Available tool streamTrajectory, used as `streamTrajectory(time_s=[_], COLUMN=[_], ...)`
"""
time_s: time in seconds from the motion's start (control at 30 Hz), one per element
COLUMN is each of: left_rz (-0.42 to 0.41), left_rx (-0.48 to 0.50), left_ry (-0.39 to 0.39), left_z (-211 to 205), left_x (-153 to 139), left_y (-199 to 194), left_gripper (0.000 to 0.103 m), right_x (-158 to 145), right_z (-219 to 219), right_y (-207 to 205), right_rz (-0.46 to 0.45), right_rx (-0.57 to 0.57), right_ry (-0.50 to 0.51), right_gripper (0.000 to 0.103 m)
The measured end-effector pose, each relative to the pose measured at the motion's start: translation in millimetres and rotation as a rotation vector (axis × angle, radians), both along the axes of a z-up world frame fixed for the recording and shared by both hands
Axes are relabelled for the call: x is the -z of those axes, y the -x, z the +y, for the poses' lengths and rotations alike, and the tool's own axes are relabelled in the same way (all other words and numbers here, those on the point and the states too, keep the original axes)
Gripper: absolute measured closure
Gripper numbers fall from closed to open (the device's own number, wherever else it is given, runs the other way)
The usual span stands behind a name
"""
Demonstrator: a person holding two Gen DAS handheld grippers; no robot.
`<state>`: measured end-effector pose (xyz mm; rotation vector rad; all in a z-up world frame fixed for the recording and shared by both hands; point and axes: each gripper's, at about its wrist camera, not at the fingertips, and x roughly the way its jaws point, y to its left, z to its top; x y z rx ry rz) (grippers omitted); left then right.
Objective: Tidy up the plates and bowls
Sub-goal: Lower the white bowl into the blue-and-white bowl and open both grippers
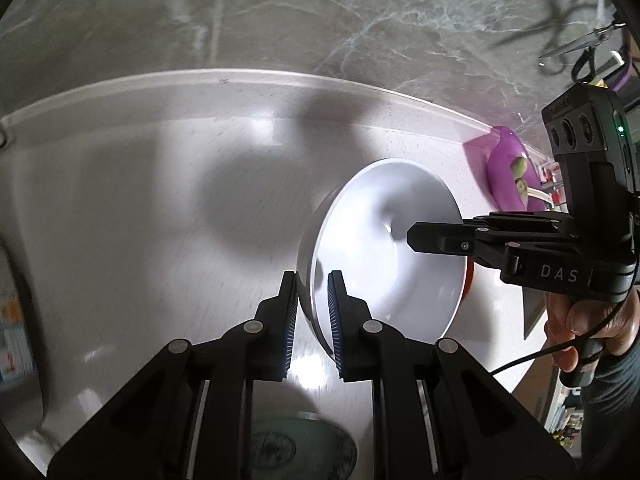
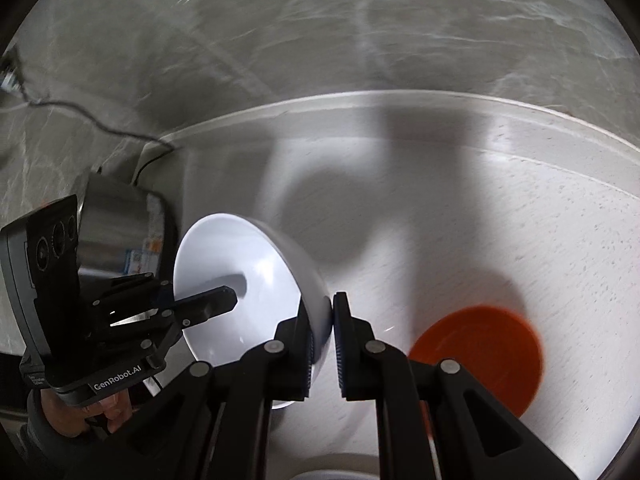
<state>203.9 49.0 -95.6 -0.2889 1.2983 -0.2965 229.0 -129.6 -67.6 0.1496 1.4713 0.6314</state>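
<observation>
The white speckled surface (image 1: 140,208) takes up most of the scene, a raised lip (image 1: 240,76) running along its far edge and soft shadows falling across its middle. Behind it rises a grey marbled wall (image 1: 280,12) veined with pale streaks. Off at the right end a purple tray (image 1: 510,168) sits against that lip, a couple of small green things (image 1: 520,166) on it, too blurred to name. At the other end stands a shiny steel pot (image 2: 116,224) with a printed label on its side, and a thin black cable (image 2: 80,116) trails along the wall down behind it.
</observation>
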Motion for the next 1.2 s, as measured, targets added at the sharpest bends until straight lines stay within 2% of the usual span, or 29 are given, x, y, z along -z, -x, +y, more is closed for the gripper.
streamTrajectory(time_s=[0.33,0.57,0.67,0.87,1.2], left_rz=[0.023,0.083,0.097,0.128,0.178], left_rx=[-0.086,-0.136,-0.161,-0.183,-0.187], left_ry=[0.025,0.032,0.048,0.085,0.105], left_z=[48.6,73.7,83.8,96.2,91.1], left_x=[-6.3,7.6,15.9,29.5,58.4], left_y=[80.9,143.2,165.3,200.4,223.6], left_gripper=[0.089,0.089,0.089,0.089,0.089], right_x=[-10.2,-0.7,4.7,15.6,40.6], right_z=[46.5,84.5,87.2,98.3,95.3], right_y=[47.8,84.6,96.6,112.6,138.4], right_rz=[0.015,0.064,0.084,0.124,0.189], right_rx=[-0.112,-0.196,-0.213,-0.234,-0.244], right_ry=[-0.026,-0.021,-0.015,-0.006,0.018], right_gripper=[0.091,0.09,0.09,0.089,0.089])
